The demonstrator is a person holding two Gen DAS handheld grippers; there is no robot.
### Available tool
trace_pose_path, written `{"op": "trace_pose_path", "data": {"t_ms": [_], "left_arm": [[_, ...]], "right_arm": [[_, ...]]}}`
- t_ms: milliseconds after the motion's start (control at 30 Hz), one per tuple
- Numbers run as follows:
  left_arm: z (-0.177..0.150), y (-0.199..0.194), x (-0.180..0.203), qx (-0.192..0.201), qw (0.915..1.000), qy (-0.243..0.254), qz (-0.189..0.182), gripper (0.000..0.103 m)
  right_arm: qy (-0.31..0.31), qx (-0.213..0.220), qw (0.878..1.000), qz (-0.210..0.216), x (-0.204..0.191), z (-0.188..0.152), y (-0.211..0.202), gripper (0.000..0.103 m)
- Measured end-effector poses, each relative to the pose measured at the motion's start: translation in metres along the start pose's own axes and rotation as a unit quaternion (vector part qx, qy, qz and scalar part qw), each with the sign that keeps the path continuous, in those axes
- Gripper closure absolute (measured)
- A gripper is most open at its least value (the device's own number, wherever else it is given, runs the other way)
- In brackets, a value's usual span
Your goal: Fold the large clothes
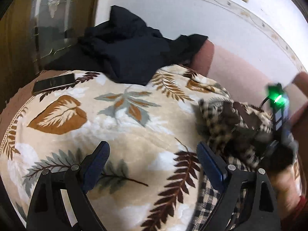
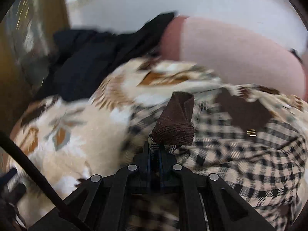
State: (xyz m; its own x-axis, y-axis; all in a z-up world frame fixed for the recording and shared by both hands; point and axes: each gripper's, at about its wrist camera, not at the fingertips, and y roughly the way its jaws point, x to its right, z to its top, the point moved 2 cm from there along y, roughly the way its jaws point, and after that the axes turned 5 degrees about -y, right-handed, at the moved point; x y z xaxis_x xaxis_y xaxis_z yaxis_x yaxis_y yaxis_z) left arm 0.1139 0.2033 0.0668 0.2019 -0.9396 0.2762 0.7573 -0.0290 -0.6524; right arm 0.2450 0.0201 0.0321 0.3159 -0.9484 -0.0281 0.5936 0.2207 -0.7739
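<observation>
A beige-and-black checked garment [image 2: 240,154] with brown trim lies bunched on a leaf-patterned blanket [image 1: 119,127] on a bed. My right gripper [image 2: 156,151] is shut on a fold of it, and a brown ribbed cuff [image 2: 175,123] sticks up just past the fingertips. The left wrist view shows the same garment [image 1: 227,132] blurred at the right, beside the green light [image 1: 278,98] on the right hand's device. My left gripper [image 1: 153,150] hovers open over the blanket, with nothing between its fingers; its right finger [image 1: 209,165] is next to the garment's edge.
A heap of black clothes [image 1: 130,53] lies at the blanket's far side. A dark phone [image 1: 53,82] rests at the far left. A pink padded surface [image 1: 240,73] and a white wall stand behind, with a wooden glass-fronted cabinet [image 1: 23,38] on the left. A red sleeve [image 1: 300,206] shows at the lower right.
</observation>
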Motion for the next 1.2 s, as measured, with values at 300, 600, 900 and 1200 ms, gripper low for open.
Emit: {"op": "trace_pose_path", "data": {"t_ms": [300, 600, 900, 1200], "left_arm": [[0.008, -0.002, -0.022, 0.002, 0.9989, -0.047, 0.004, 0.011], [-0.007, 0.009, 0.004, -0.031, 0.9993, -0.012, -0.015, 0.011], [-0.034, 0.031, 0.061, -0.065, 0.9957, 0.044, -0.050, 0.011], [-0.027, 0.077, 0.119, -0.077, 0.9911, 0.087, -0.065, 0.011]], "right_arm": [[-0.099, -0.009, 0.993, 0.061, -0.045, -0.021, -0.022, 0.044], [0.053, 0.042, 0.997, -0.048, 0.109, -0.093, -0.136, 0.040], [0.214, 0.012, 0.965, -0.149, 0.258, -0.186, -0.147, 0.035], [0.273, 0.009, 0.962, 0.004, 0.284, -0.182, -0.103, 0.059]]}}
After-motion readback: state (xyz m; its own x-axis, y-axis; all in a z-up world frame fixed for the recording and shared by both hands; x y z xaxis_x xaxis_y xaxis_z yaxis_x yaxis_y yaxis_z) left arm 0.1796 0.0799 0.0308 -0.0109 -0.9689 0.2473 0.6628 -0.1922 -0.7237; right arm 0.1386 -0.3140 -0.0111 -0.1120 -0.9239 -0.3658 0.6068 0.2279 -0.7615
